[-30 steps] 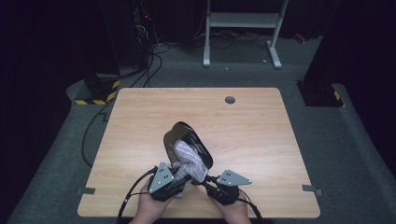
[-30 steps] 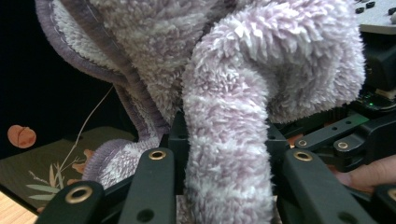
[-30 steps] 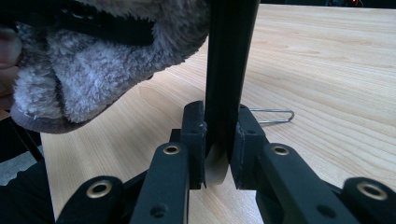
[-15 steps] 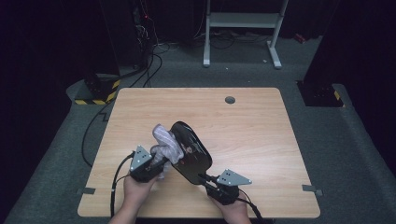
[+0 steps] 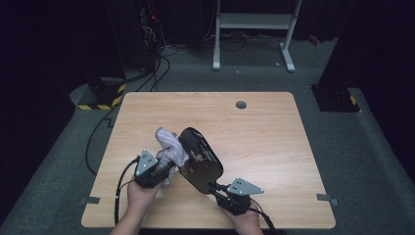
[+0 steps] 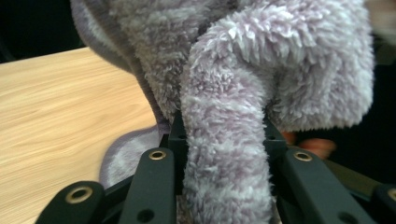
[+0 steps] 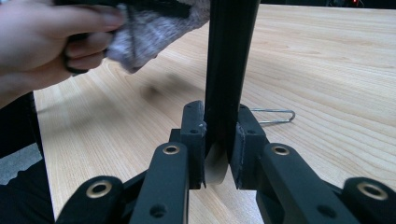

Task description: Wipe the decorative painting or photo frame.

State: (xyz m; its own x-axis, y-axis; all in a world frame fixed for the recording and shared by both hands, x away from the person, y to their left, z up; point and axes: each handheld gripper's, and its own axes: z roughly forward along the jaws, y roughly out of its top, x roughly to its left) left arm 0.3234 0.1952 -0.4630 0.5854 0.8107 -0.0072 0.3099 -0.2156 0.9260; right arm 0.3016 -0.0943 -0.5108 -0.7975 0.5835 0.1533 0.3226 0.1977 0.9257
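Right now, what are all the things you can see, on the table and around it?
Black pan: one, glossy black, held tilted above the table's near middle.
Fuzzy cloth: one, pale purple and white, against the pan's left side.
Table: one, light wood, centre.
Hole: one, dark, at the table's far edge.
Wire handle: one, silver, low by the tabletop.
White stand: one, floor beyond the table.
Cables: several, black, floor at far left.
Left gripper: black, jaws shut on the cloth.
Right gripper: black, jaws shut on the pan's edge.

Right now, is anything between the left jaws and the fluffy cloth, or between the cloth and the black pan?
Nothing visible. The left gripper is shut on the fluffy cloth, and the cloth lies against the black pan, which the right gripper clamps by its edge.
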